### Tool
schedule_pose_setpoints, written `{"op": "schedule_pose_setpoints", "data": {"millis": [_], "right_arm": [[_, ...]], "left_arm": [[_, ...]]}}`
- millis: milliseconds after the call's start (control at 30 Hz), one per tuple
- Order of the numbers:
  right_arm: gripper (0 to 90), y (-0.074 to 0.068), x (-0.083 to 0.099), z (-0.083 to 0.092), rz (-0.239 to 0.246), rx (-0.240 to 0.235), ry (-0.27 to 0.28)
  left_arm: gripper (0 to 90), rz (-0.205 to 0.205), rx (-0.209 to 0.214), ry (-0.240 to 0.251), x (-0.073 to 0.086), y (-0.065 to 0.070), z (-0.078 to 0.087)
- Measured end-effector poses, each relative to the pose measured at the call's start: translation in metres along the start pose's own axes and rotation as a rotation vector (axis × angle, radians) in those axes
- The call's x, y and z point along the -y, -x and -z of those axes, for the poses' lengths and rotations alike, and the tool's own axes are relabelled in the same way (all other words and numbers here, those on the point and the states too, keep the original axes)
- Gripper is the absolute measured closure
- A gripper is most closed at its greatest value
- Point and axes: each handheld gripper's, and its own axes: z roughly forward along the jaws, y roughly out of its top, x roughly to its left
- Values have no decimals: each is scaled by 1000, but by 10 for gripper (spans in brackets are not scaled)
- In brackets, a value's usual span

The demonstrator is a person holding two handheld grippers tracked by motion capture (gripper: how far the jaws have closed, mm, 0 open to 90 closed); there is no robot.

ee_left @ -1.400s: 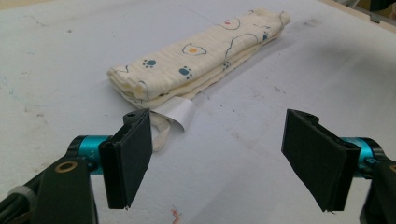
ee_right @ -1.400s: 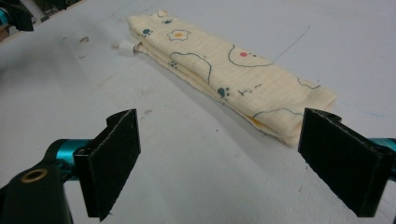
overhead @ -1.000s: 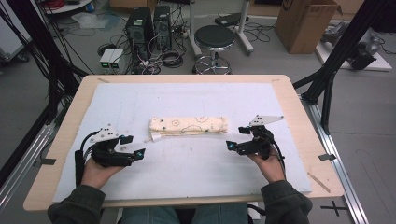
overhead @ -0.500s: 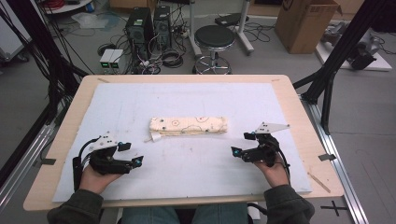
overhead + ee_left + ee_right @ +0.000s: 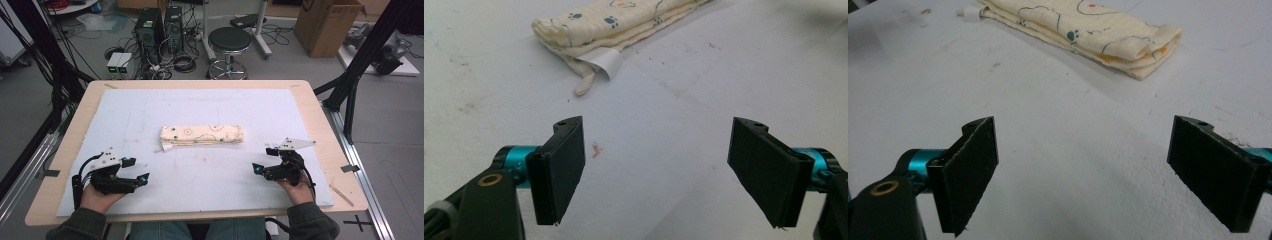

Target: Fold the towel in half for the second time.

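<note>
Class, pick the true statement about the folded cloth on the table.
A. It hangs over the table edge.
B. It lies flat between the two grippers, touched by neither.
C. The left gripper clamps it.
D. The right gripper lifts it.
B: the folded cloth lies on the white mat, apart from the open left gripper and right gripper.

Wooden table [image 5: 320,107] with a white mat [image 5: 150,115] over its top. Grey floor [image 5: 390,125] behind. Black round stool [image 5: 230,40] beyond the far edge. Two black computer towers [image 5: 160,25] with tangled cables [image 5: 182,62] beside them. Cardboard box [image 5: 327,22] far right. Black frame struts [image 5: 367,50] at both sides.
</note>
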Motion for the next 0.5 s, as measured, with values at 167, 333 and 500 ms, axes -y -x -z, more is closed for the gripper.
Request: {"op": "schedule_pose_setpoints", "data": {"millis": [167,333,500], "right_arm": [[121,0,6,3,3,12,-12],[121,0,12,8,-8,15,-14],[121,-1,17,12,-5,19,-17]], "left_arm": [[236,-4,-14,-11,4,2,1],[236,-14,-15,-15,7,2,1],[236,-9,-20,-10,9,0,2]]}}
